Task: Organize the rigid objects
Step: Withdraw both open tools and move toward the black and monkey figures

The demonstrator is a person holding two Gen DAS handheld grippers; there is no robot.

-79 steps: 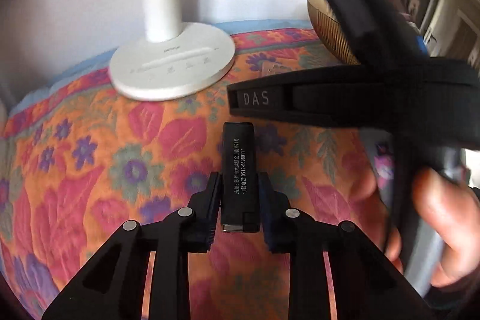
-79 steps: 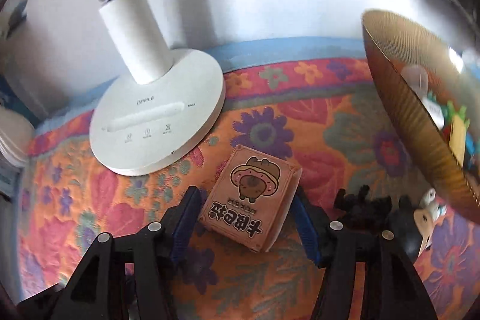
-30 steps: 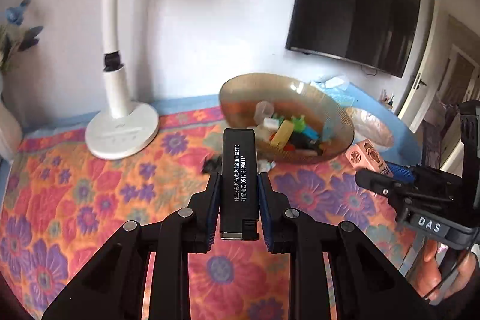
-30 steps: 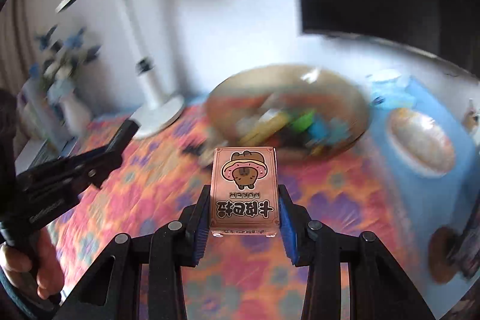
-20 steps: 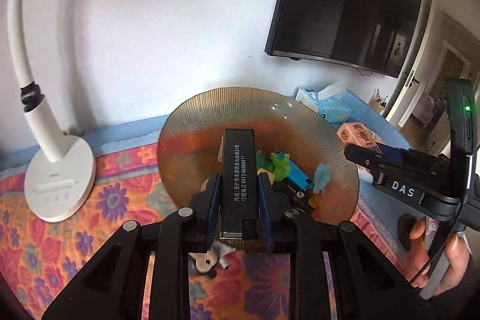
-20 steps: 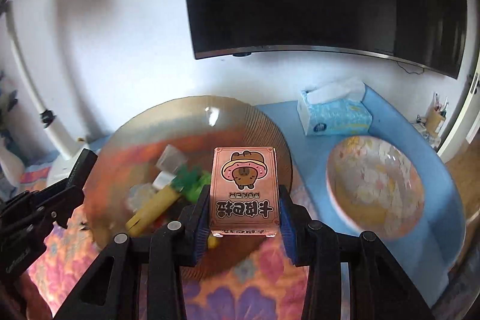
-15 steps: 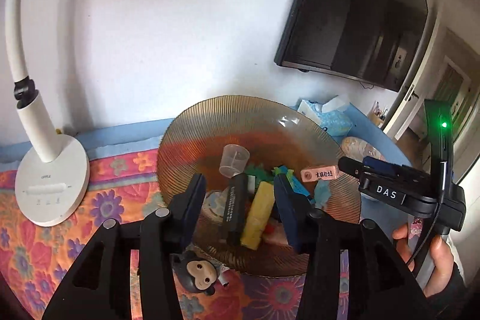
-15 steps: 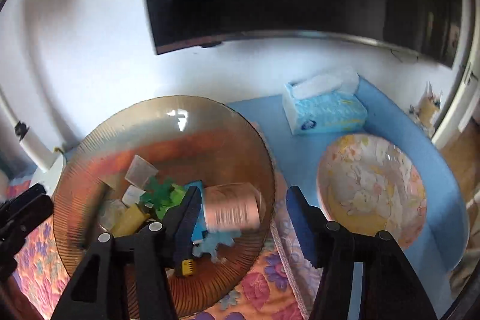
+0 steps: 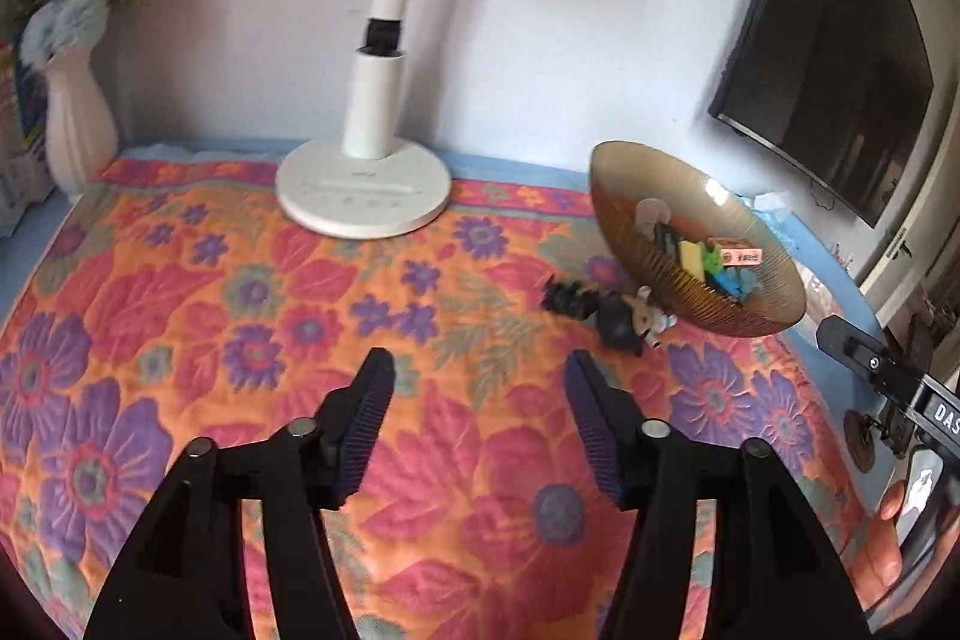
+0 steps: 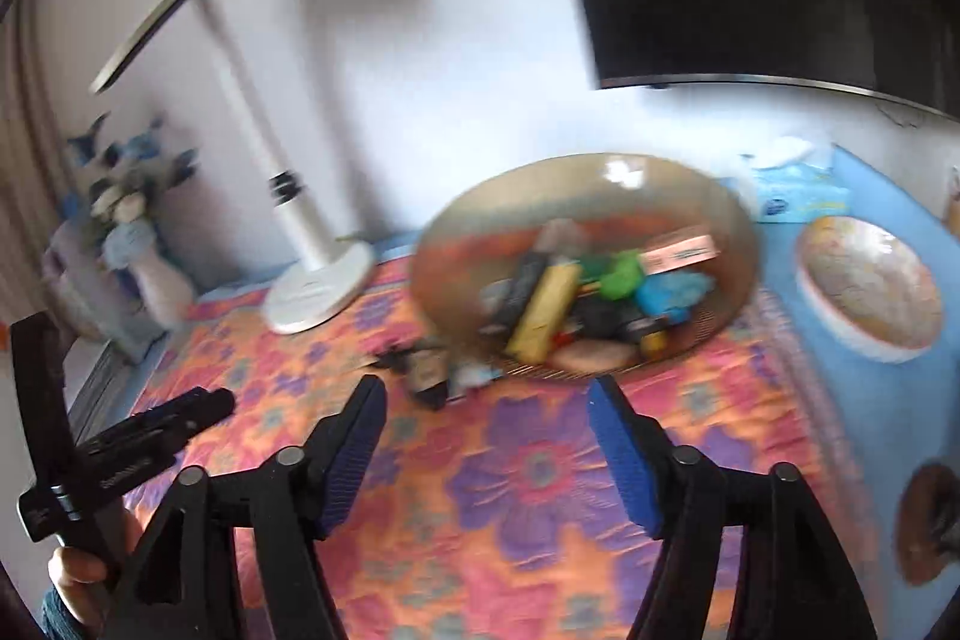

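The right gripper (image 10: 486, 409) hangs over the floral orange quilted cloth (image 10: 528, 466) with its jaws opening and nothing between them; beyond it sits the ribbed amber glass bowl (image 10: 729, 220), blurred, heaped with small items, a pink card box (image 10: 681, 247) and a yellow block (image 10: 543, 310) among them. A small black toy figure (image 10: 423, 370) lies just beside the bowl's near rim; the white desk lamp (image 10: 318, 289) stands further left.

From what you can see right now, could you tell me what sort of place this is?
Probably a room at home: a wall-mounted television, a desk lamp and a vase of flowers surround a flowered tablecloth.
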